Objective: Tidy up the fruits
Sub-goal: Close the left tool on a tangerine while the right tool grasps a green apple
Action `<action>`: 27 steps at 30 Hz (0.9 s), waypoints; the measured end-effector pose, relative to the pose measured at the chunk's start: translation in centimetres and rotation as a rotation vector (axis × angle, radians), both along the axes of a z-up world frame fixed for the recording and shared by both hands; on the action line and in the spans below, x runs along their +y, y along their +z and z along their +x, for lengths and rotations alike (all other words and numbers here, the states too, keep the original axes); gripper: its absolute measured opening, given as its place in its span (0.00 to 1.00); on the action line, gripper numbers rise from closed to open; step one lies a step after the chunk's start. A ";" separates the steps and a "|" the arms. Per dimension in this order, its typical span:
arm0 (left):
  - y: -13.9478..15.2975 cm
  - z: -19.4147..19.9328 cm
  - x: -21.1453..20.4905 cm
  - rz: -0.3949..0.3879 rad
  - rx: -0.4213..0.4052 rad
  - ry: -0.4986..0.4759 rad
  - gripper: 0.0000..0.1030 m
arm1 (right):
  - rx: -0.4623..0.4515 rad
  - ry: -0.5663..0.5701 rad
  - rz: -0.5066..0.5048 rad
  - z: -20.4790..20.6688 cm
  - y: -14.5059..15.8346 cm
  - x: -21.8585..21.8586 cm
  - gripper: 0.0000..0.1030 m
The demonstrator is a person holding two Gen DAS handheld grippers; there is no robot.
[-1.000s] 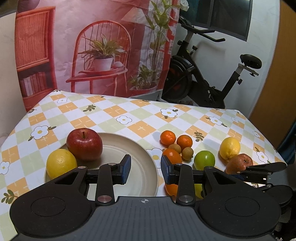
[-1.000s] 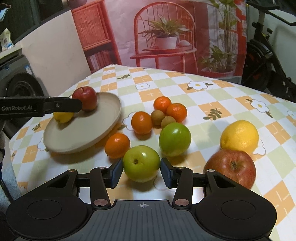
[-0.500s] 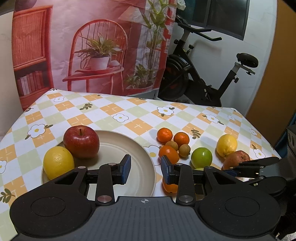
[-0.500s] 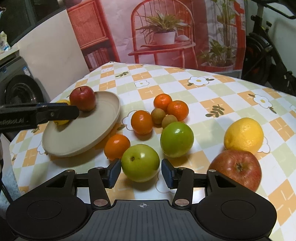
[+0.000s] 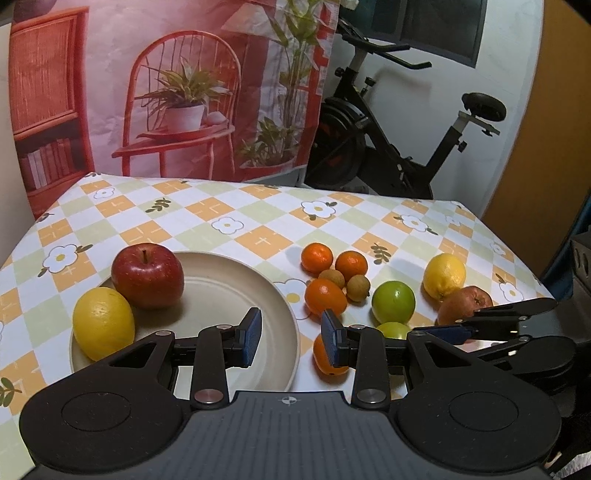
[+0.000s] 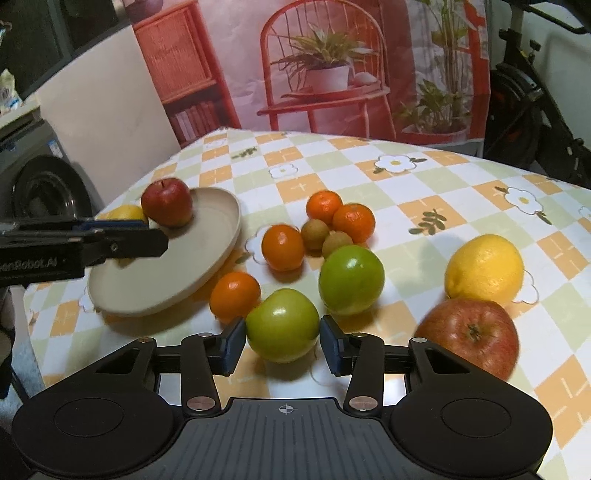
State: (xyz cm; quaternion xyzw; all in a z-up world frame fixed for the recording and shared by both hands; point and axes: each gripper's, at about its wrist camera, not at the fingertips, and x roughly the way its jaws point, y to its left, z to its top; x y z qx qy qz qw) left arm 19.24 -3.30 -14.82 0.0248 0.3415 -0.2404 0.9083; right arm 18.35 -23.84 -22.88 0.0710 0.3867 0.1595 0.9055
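Jaws of the right hand-held gripper (image 6: 282, 341) are closing in around the nearer green apple (image 6: 282, 325), which is sitting on the surface (image 6: 424, 192); whether the pads are gripping yet is unclear. Meanwhile, the left hand-held gripper (image 5: 290, 334) is hovering apart and empty over the plate (image 5: 280, 302), likely the apple's destination

A big cloth picture (image 5: 177, 88) hangs behind the table (image 5: 258, 221), and it shows a red chair with a potted plant, a red shelf with books and tall green plants. To the right of it a black exercise bike (image 5: 399, 122) stands by a white wall (image 5: 509, 74) with a dark window (image 5: 428, 26), and a brown wooden panel (image 5: 546, 155) is at the far right. In the right wrist view, a washing machine (image 6: 44, 184) with a round door sits on the left, next to a pale board (image 6: 103, 122).
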 end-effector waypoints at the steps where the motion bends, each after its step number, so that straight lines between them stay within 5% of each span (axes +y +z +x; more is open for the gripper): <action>1: -0.1 0.1 -0.1 0.001 0.004 -0.004 0.36 | 0.006 0.001 -0.010 -0.2 0.1 -0.1 0.39; 7: -0.3 0.1 -0.5 0.004 0.013 -0.017 0.36 | 0.028 0.019 -0.072 -0.8 0.4 0.2 0.39; 21: -0.4 -0.1 -0.7 0.010 0.020 -0.029 0.36 | 0.029 -0.007 0.043 0.9 -0.5 -0.4 0.42; 27: -0.7 -0.1 -1.1 0.025 0.025 -0.051 0.36 | -0.004 -0.007 0.020 0.2 0.0 -0.4 0.42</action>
